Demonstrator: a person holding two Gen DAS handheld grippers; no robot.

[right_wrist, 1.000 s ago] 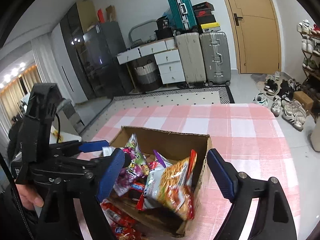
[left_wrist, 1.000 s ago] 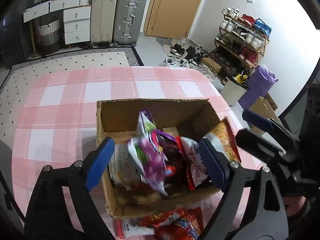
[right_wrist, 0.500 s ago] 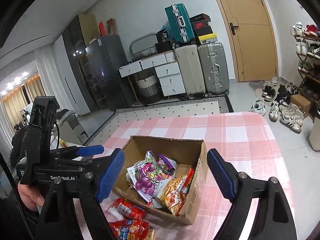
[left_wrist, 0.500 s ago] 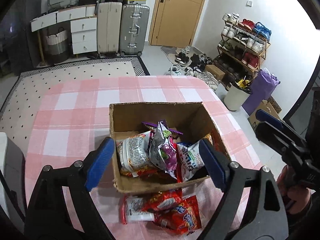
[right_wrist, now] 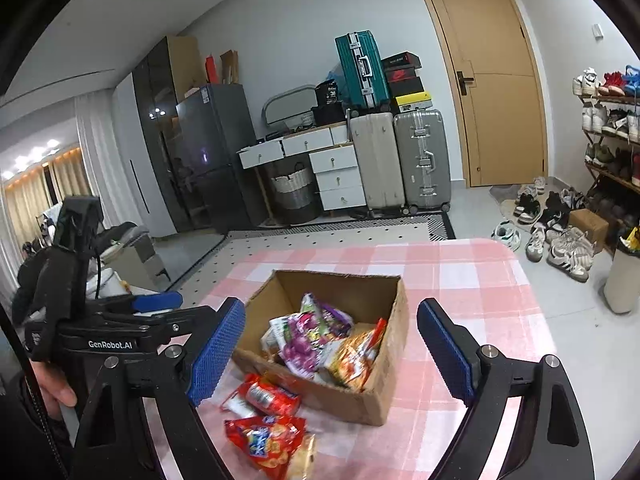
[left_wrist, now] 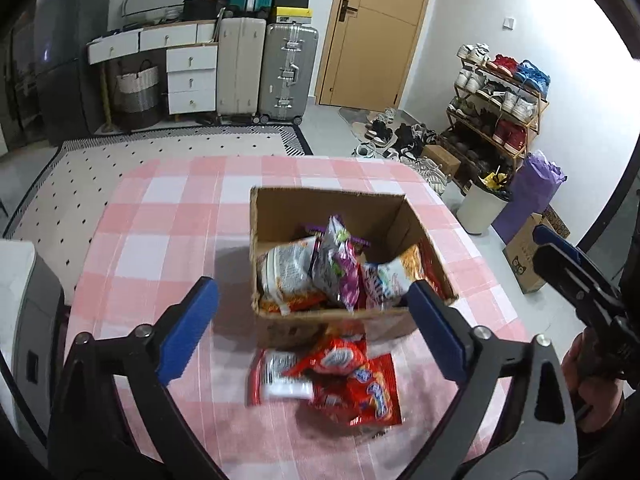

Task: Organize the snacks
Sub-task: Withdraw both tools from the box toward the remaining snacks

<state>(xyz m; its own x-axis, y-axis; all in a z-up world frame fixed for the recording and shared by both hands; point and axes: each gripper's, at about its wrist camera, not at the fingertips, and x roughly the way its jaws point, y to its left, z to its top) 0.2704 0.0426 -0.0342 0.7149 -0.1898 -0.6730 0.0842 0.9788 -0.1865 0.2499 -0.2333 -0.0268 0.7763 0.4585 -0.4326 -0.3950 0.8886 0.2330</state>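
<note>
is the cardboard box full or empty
Partly full. The cardboard box holds several snack packets heaped low inside, its back wall bare above them; red packets lie outside.

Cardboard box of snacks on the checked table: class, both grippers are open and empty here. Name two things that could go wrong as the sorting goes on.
1. The cardboard box is already heaped; the purple packet stands tall, so another packet may slide out.
2. The red packets overlap on the tablecloth beside the box, so the left gripper or right gripper might pinch two together, or only a slippery edge.
</note>
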